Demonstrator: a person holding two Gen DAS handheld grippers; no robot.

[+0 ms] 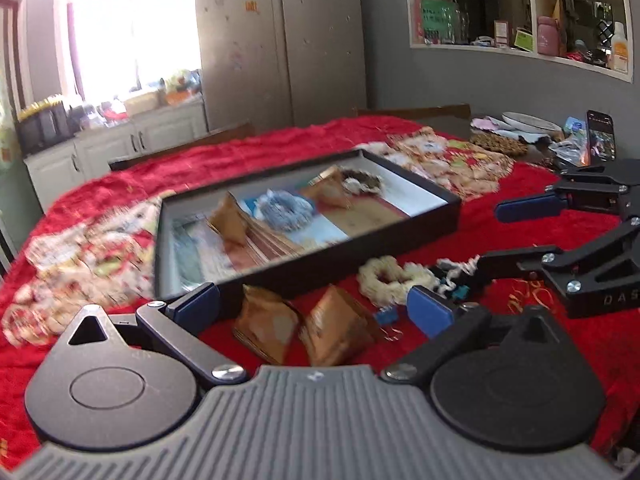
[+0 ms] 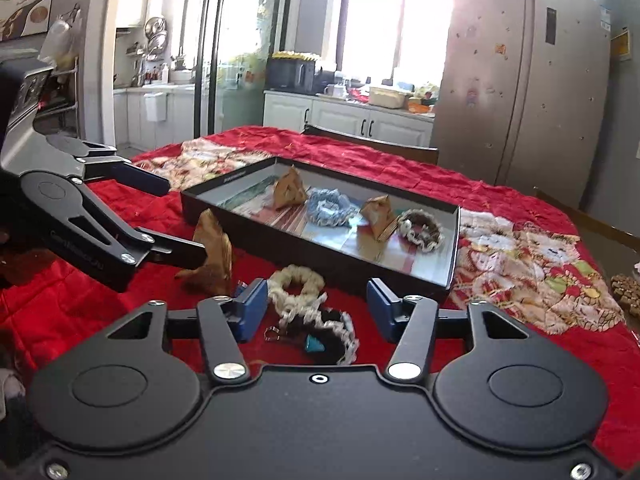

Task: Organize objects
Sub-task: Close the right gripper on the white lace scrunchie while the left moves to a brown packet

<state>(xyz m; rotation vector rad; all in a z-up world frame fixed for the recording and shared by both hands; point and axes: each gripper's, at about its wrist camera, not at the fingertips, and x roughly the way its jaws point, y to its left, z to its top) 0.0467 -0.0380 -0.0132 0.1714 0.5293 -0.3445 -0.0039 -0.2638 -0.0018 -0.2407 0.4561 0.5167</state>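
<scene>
My right claw (image 2: 317, 312) is half open around two scrunchies (image 2: 316, 320); closing may grab both. Left claw (image 1: 314, 312), wide, straddles two paper pyramids (image 1: 308, 330).

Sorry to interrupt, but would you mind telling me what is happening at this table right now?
A person with a gripper in each hand is sorting small items into a black tray on a red tablecloth. The tray already holds two brown paper pyramids and two scrunchies. The left gripper hangs open over two more brown pyramids outside the tray. The right gripper, half open, straddles a cream scrunchie and a dark one without gripping either.
</scene>
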